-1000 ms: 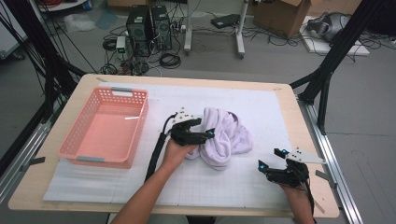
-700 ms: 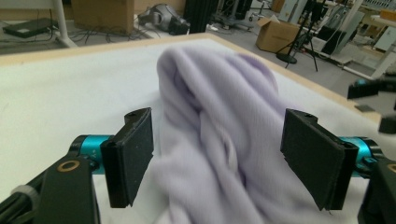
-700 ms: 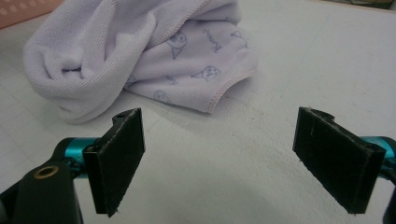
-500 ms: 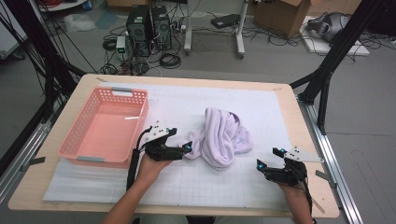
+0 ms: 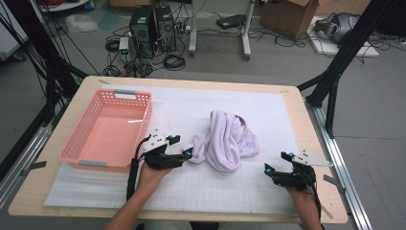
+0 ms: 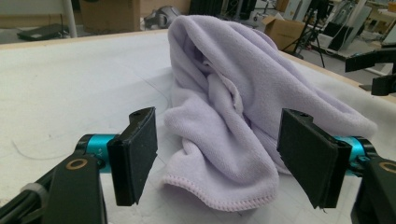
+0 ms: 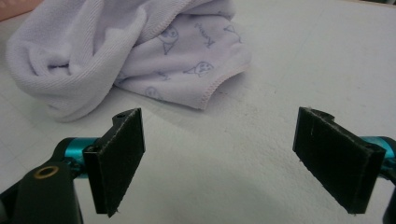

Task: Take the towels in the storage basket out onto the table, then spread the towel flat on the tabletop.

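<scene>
1. Wooden table (image 5: 316, 201) under a white mat; cluttered workshop floor beyond.
2. Left gripper (image 5: 187, 154): jaws wide, just closing slightly, gripping nothing; crumpled lilac towel (image 6: 233, 107) lies straight ahead, hem between them.
3. Right gripper (image 5: 267, 168): open, empty, towel ahead-left.
4. Step: approach; next, likely advance and pinch the hem.

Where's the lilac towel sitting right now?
In the high view the lilac towel lies bunched mid-table on the white mat, right of the pink basket, its near corner just ahead of the open left claw.
</scene>
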Tool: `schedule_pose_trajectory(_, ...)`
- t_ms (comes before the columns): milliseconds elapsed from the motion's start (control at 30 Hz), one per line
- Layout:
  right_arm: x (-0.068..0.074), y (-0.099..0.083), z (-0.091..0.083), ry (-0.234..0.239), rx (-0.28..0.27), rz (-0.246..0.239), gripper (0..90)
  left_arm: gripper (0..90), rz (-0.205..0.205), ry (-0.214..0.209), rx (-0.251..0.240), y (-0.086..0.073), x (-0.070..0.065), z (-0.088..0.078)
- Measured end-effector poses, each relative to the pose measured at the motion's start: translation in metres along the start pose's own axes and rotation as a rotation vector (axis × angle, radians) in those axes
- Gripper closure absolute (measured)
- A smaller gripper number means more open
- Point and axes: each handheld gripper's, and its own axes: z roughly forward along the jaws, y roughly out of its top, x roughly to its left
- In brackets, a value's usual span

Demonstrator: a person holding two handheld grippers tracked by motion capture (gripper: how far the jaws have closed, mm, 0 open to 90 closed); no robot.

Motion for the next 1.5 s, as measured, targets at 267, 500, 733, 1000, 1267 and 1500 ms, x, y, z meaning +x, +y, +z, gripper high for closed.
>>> schedule_pose_trajectory(267, 0.001, 0.0, 0.002, 0.007, 0.006, 0.002, 15.5, 27.7, 0.0, 0.002, 0.0, 0.0, -0.001, 0.0)
schedule_pose_trajectory(500, 0.004, 0.001, 0.009, 0.015, 0.029, -0.002, 15.5, 33.5, 0.011, 0.001, 0.074, -0.003, -0.002, 0.004)
schedule_pose_trajectory(733, 0.0, 0.012, 0.037, 0.001, 0.085, 0.029, 16.1, 40.9, 0.034, -0.047, 0.17, -0.001, -0.01, 0.026)
schedule_pose_trajectory(1000, 0.015, 0.032, 0.077, 0.031, 0.182, -0.04, 44.0, 37.7, 0.067, -0.038, 0.306, -0.002, -0.015, 0.049)
schedule_pose_trajectory(1267, 0.02, 0.035, 0.078, 0.063, 0.218, -0.037, 80.8, 84.2, 0.091, -0.025, 0.357, 0.0, -0.016, 0.045)
schedule_pose_trajectory(1500, 0.008, 0.017, 0.025, 0.038, 0.203, -0.01, 81.3, 84.3, 0.043, 0.033, 0.297, 0.004, 0.004, 0.02)
